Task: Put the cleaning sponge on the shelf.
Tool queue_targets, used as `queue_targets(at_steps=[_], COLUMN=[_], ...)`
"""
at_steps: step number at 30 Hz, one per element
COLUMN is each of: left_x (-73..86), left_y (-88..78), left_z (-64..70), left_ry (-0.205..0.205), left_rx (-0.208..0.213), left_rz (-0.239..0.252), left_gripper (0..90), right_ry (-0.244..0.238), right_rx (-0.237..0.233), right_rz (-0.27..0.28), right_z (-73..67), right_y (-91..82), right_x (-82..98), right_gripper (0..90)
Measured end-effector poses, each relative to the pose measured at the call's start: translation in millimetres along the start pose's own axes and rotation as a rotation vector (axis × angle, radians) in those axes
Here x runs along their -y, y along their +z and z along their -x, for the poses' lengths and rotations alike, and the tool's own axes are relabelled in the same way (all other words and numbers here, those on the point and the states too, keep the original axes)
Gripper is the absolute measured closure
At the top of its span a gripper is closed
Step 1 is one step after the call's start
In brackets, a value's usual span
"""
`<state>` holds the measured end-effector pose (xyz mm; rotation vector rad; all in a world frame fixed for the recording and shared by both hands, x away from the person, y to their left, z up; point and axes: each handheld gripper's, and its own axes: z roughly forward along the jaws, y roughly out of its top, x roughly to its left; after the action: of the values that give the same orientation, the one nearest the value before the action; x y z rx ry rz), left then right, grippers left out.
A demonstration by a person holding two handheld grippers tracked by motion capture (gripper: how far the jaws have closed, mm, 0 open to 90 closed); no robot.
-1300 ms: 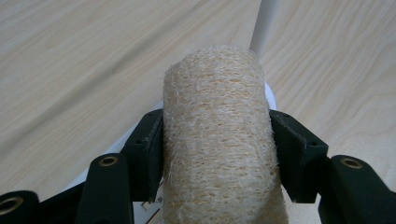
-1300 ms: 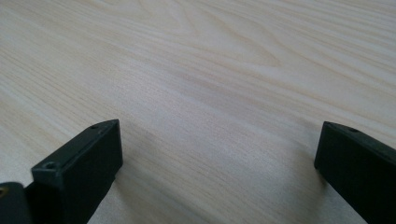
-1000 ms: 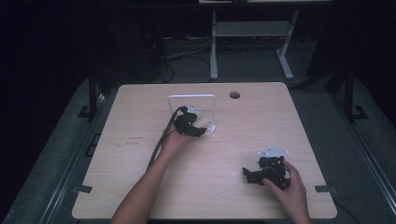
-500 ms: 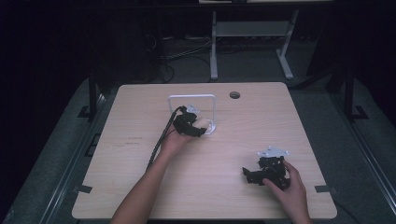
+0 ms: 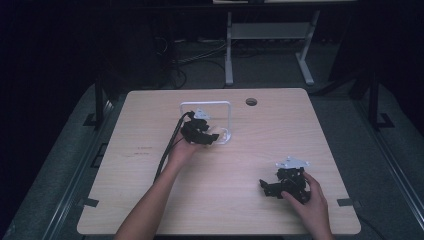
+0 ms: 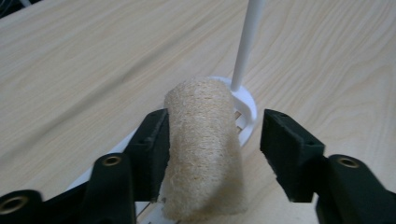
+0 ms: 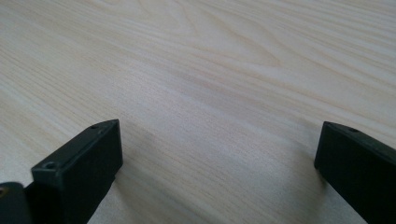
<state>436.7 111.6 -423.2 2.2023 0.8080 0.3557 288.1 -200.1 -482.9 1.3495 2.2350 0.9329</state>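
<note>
A tan loofah sponge (image 6: 201,158) stands on end between the jaws of my left gripper (image 6: 217,126). It leans against the left jaw, and a gap separates it from the right jaw. The jaws have just been closing around it. Under and behind it is a white wire stand (image 6: 247,105) with a thin upright post. In the high view my left gripper (image 5: 206,137) hovers at the foot of that stand (image 5: 229,120). My right gripper (image 5: 266,188) rests on the table at the right front, and its jaws (image 7: 219,140) are wide open over bare wood.
The light wooden table (image 5: 150,200) has a round cable hole (image 5: 251,102) near its far edge. A black cable (image 5: 167,150) trails from the left gripper along the forearm. Dark floor and a white frame leg (image 5: 228,50) lie beyond the table.
The left gripper has lifted slightly at the stand. The right hand has stayed where it was.
</note>
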Motion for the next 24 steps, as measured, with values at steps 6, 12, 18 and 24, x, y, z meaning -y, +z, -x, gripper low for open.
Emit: queue_targets(at_steps=[6,12,18,24], left_x=[2.3,4.5,14.8,25.6], left_y=[-12.7,-17.2,-9.2,1.4], left_z=[9.6,18.5,26.2,30.3], left_ry=[-0.004,-0.005,0.002,-0.007], left_rx=[0.046,0.117,0.130,0.137], left_rz=[0.030,0.030,-0.003,-0.035], left_gripper=[68.0,89.8,89.9,89.8], right_ry=[-0.001,-0.001,-0.002,-0.002], right_rx=[0.000,0.000,0.000,0.000], right_rz=[0.000,0.000,0.000,0.000], right_z=[0.1,0.1,0.1,0.1], right_y=[0.0,0.0,0.0,0.0], right_x=[0.0,0.0,0.0,0.0], right_gripper=[0.6,0.5,0.5,0.5])
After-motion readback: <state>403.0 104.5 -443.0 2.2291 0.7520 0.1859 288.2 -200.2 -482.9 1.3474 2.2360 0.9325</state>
